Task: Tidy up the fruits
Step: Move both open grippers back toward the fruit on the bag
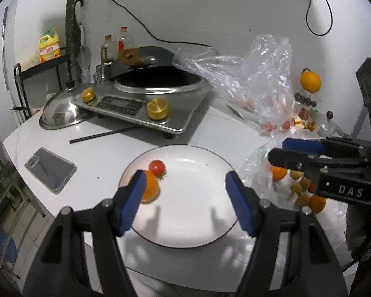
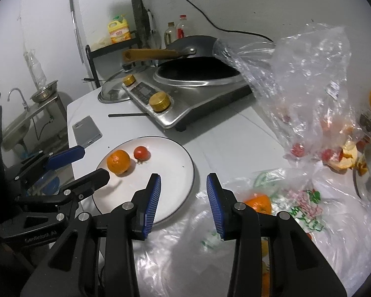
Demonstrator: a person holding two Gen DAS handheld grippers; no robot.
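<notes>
Two fruits lie on the white plate [image 1: 200, 212]: an orange [image 1: 150, 188] and a cherry tomato [image 1: 157, 167], touching or nearly so, at the plate's left side. In the left wrist view the orange sits just behind the left tool's [image 1: 185, 203] left finger, partly hidden by it; the tomato is just above it in the frame. The left tool is spread wide over the plate and holds nothing.

In the right wrist view the right tool [image 2: 183, 204] hangs over the plate's lower right rim [image 2: 185, 153] and crumpled plastic bag [image 2: 185, 259], its fingers apart and empty. Another orange [image 2: 258, 203] lies in the bag just right of its right finger. The orange on the plate [image 2: 118, 161] and tomato [image 2: 141, 153] lie to the upper left of this tool, apart from it. More small fruits [image 1: 301, 190] lie in the bag at the right of the left wrist view, on the table [image 1: 99, 158].
</notes>
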